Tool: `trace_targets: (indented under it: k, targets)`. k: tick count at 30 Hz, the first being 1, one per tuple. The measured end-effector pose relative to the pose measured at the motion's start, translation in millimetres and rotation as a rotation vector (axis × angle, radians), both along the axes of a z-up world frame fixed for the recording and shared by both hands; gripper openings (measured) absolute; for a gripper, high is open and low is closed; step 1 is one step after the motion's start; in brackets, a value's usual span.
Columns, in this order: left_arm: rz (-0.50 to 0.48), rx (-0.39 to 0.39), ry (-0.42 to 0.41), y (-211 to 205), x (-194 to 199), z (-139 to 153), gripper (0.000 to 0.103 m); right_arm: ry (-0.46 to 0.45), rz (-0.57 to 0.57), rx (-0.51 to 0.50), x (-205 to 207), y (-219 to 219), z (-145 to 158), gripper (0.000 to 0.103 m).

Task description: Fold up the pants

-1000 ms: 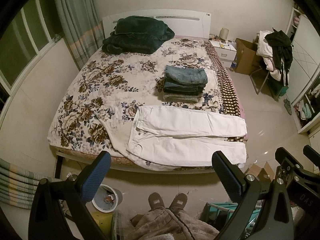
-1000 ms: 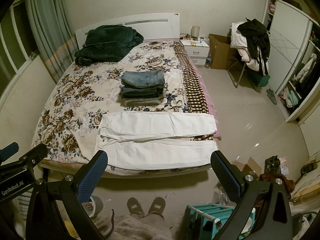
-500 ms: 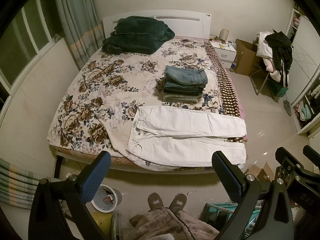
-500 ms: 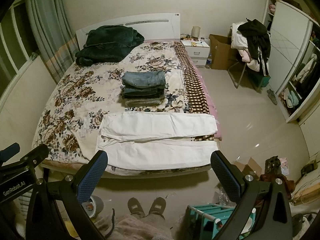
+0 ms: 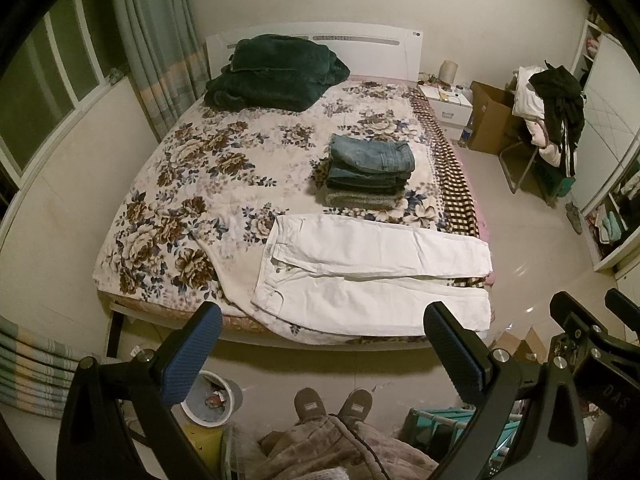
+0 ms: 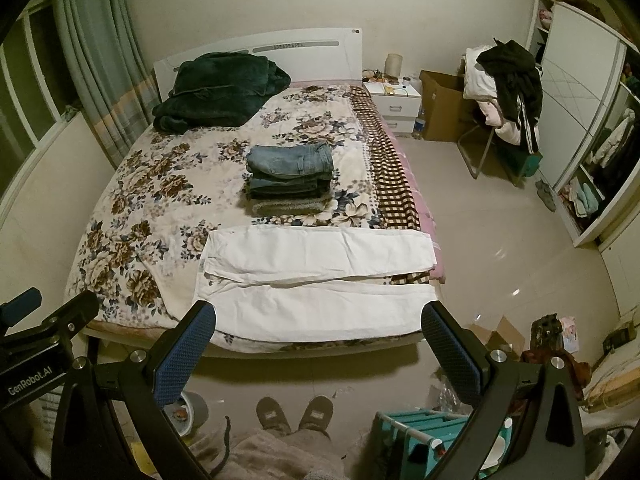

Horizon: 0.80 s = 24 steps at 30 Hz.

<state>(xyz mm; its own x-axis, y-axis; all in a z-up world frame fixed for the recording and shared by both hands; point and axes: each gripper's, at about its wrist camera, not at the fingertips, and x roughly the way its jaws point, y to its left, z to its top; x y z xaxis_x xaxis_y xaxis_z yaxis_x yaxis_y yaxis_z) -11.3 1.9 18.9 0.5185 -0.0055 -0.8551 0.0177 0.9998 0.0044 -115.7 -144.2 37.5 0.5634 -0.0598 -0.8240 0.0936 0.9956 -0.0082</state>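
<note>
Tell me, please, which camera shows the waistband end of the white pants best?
The left wrist view: the white pants show their waistband and pocket seams there. The right wrist view shows the white pants whole, but that end looks plain.

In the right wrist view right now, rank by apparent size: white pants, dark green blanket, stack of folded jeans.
1. white pants, largest.
2. dark green blanket, though it lies farther from the camera, so its real size is unsure.
3. stack of folded jeans, smallest.

Dim yellowish indoor light, sharp focus, fisheye-bent edges, dark corners.
</note>
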Motion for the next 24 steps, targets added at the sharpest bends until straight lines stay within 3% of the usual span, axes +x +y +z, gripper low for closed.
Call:
trace_targets:
  k: [11, 14, 17, 24]
  targets:
    - [-0.003, -0.003, 0.01, 0.4, 0.6, 3.2, 0.103, 0.012, 0.0, 0.001, 9.6, 4.4, 3.5, 0.103]
    - [-0.009, -0.003, 0.019, -12.3, 24.0, 27.5, 0.103, 0.018, -0.002, 0.005, 13.9, 3.5, 2.3, 0.103]
    - [-0.014, -0.005, 0.015, -14.8, 38.3, 30.0, 0.103, 0.023, -0.011, 0.006, 17.7, 5.4, -1.0, 0.103]
    - [-0.02, 0.038, -0.045, -6.3, 100.8, -9.2, 0.103, 0.001, -0.1, 0.001, 53.7, -6.2, -38.9, 0.103]
